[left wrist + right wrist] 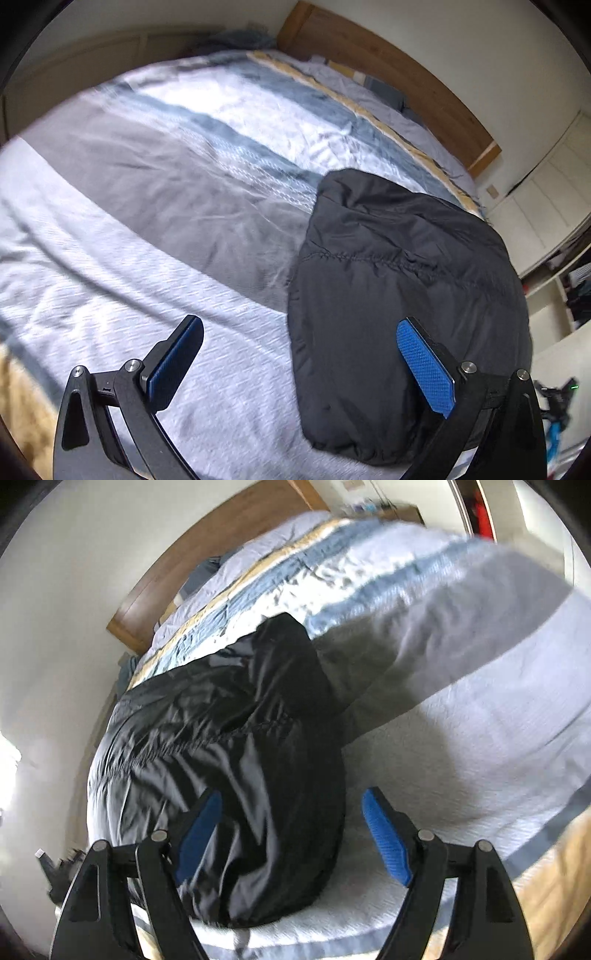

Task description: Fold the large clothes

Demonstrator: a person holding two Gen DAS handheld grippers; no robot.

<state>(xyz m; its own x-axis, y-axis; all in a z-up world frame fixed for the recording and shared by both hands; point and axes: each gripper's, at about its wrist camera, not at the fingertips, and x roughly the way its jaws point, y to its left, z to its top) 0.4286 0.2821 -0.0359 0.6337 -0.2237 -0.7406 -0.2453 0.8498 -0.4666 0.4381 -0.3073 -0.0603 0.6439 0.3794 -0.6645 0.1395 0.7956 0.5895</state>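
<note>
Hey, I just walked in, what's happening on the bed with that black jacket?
A person is working with two handheld grippers over a black puffy jacket that lies bundled on the striped blue, grey and white bedspread. Neither holds it now. The left gripper is wide open, hovering at the jacket's near edge. The right gripper is also open above the jacket's near end, nothing pinched between its blue fingers.

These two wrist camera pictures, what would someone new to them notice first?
A puffy black jacket, folded into a bundle, lies on the striped bedspread near the bed's near edge, dark against the pale grey, white and blue bands. Both grippers stand open over it, blue pads showing: the left gripper at one side of the bundle, the right gripper at the other. A wooden headboard runs behind.
</note>
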